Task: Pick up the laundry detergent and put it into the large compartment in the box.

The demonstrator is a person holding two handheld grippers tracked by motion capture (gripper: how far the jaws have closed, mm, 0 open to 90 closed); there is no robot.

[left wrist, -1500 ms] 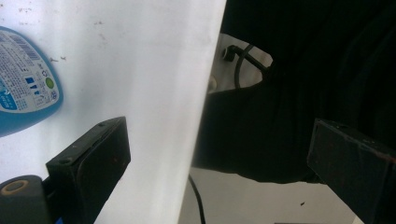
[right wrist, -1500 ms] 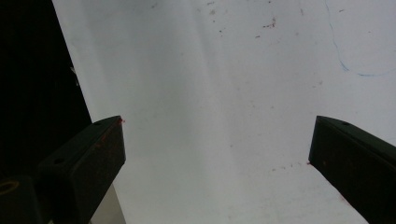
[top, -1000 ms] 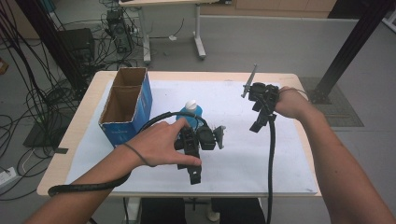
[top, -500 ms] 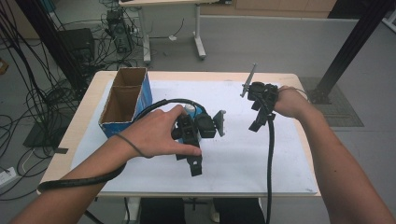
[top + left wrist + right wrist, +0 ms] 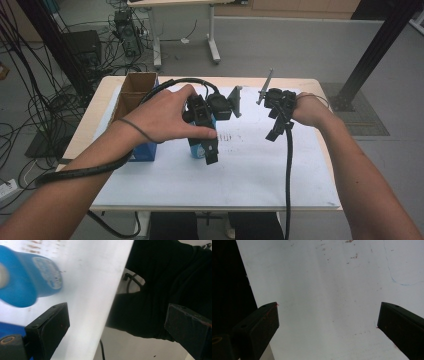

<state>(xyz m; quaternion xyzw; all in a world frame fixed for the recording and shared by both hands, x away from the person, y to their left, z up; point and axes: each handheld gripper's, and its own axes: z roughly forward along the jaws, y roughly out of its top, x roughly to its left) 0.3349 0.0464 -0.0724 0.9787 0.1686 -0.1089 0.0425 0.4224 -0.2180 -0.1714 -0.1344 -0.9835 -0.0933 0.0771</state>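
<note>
A blue bottle with a pale label stands on the white table, just right of the box. The bottle appears blurred at the upper left of the left gripper view, outside the jaws. My left gripper hangs over it in the person's left hand, with its jaws pointing back toward the table's near edge. Its jaws are wide apart, so the left gripper is open and holds nothing. My right gripper hovers at the table's far right; this right gripper is open over bare table.
An open cardboard box with blue sides stands at the table's far left. Past the near table edge are the person's dark trousers. A faint blue pen line marks the table. Cables and desk legs lie on the floor beyond.
The left hand has carried its gripper up and toward the far side, over the blue bottle, now mostly hidden. The right gripper has stayed in place.
</note>
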